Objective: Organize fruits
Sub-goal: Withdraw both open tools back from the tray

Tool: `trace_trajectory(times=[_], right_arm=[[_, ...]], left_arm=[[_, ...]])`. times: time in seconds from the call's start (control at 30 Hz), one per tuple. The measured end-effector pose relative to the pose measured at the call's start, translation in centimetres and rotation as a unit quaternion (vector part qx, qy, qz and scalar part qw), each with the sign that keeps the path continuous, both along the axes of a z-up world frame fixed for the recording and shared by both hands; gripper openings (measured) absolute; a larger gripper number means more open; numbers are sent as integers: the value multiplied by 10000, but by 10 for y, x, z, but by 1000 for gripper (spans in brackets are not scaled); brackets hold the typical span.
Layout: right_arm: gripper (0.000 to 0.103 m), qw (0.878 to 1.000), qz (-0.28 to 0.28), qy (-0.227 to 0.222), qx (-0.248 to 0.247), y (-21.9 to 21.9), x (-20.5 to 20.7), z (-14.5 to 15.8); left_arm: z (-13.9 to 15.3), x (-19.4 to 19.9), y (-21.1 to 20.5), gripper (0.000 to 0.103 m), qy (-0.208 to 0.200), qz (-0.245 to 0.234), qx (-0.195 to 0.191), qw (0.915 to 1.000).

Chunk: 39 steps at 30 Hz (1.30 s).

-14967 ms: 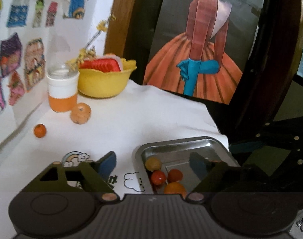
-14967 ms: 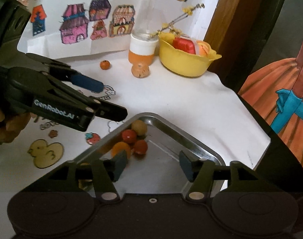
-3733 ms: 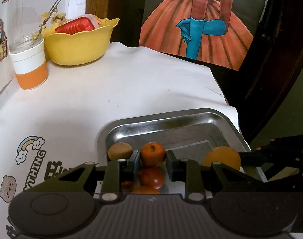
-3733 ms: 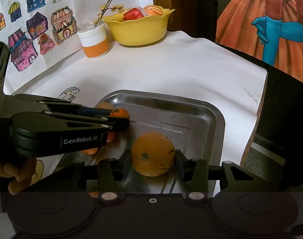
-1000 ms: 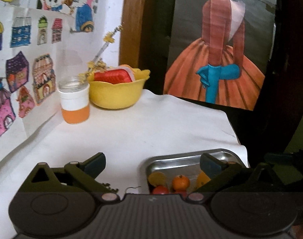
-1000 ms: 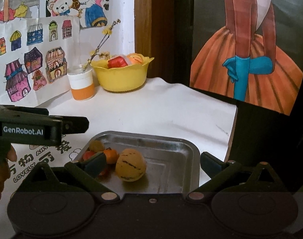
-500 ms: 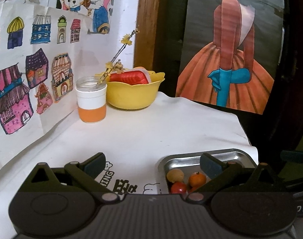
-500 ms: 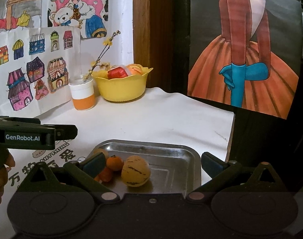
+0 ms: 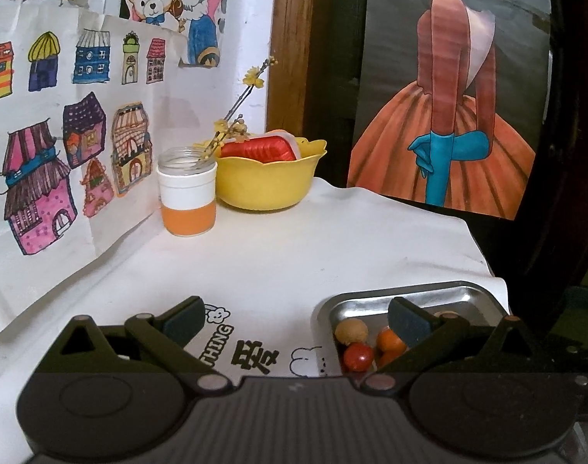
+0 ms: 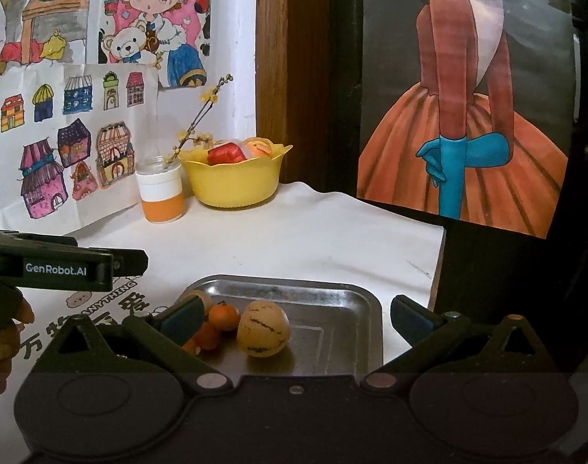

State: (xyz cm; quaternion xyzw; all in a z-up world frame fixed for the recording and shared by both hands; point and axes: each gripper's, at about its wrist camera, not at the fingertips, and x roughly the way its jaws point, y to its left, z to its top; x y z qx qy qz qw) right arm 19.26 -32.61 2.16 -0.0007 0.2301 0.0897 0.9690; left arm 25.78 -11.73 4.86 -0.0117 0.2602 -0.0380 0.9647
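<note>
Now both grippers, left (image 9: 295,319) and right (image 10: 294,315), gape empty; streaked fruit (image 10: 263,328) rests in tray (image 10: 365,332).

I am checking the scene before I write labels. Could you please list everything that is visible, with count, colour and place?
metal tray: one, silver, front of table.
striped fruit: one, yellow-orange, in tray.
small fruits: at least four, orange, red, tan, at tray's left end.
yellow bowl: one, back of table, holding red and orange items.
jar: one, white and orange, beside bowl, holding a twig.
tablecloth: one, white.
drawings: several, colourful, on wall.
left gripper: open, empty.
right gripper: open, empty.
</note>
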Motion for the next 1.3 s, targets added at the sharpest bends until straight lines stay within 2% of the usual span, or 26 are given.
trace_trajectory(times=[0.47, 1.3], right_arm=[[102, 9997, -93, -213, 0, 0, -19, 3], [102, 9998, -76, -179, 6, 9, -46, 8]], left_arm=[[0, -11, 3, 103, -52, -24, -11, 10000], [8, -38, 11, 103, -132, -53, -271, 9995]])
